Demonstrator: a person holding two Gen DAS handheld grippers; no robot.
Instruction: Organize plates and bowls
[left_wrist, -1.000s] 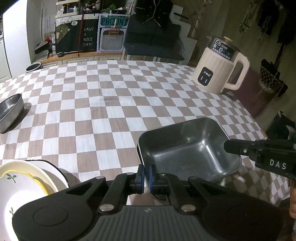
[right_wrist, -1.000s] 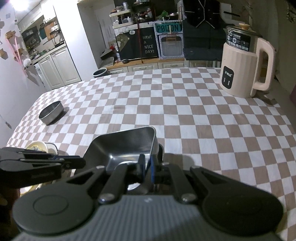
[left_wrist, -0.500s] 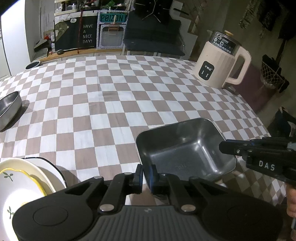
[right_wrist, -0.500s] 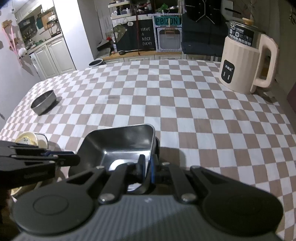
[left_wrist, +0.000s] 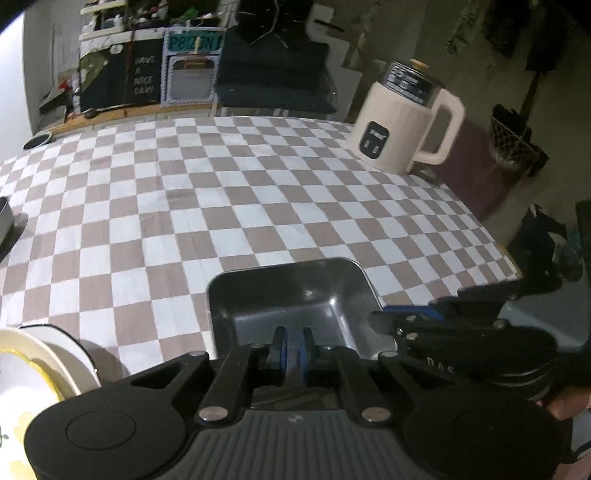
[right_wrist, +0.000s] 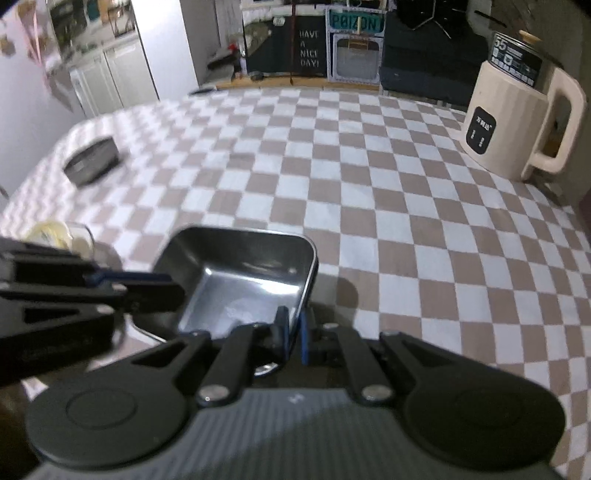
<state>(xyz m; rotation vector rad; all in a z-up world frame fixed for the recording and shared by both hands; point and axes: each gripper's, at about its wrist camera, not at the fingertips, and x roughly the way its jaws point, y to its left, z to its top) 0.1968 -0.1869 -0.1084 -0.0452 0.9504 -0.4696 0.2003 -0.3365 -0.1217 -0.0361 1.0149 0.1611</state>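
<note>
A square steel tray (left_wrist: 295, 299) is held above the checkered tablecloth (left_wrist: 221, 206). My left gripper (left_wrist: 293, 349) is shut on its near rim. My right gripper (right_wrist: 293, 338) is shut on its right rim; the tray also shows in the right wrist view (right_wrist: 240, 273). A stack of plates, the top one cream with a yellow rim (left_wrist: 26, 376), sits at the near left; it also shows in the right wrist view (right_wrist: 55, 236). A round steel bowl (right_wrist: 92, 160) stands at the far left of the table.
A cream electric kettle (left_wrist: 402, 122) stands at the table's far right corner, also in the right wrist view (right_wrist: 517, 118). A small dark dish (left_wrist: 37, 140) sits at the far left edge. Shelves and a sofa lie behind the table.
Both grippers have lifted the tray and tilted with it; the left wrist view has swung right, so the plates and steel bowl have slid toward the left edge.
</note>
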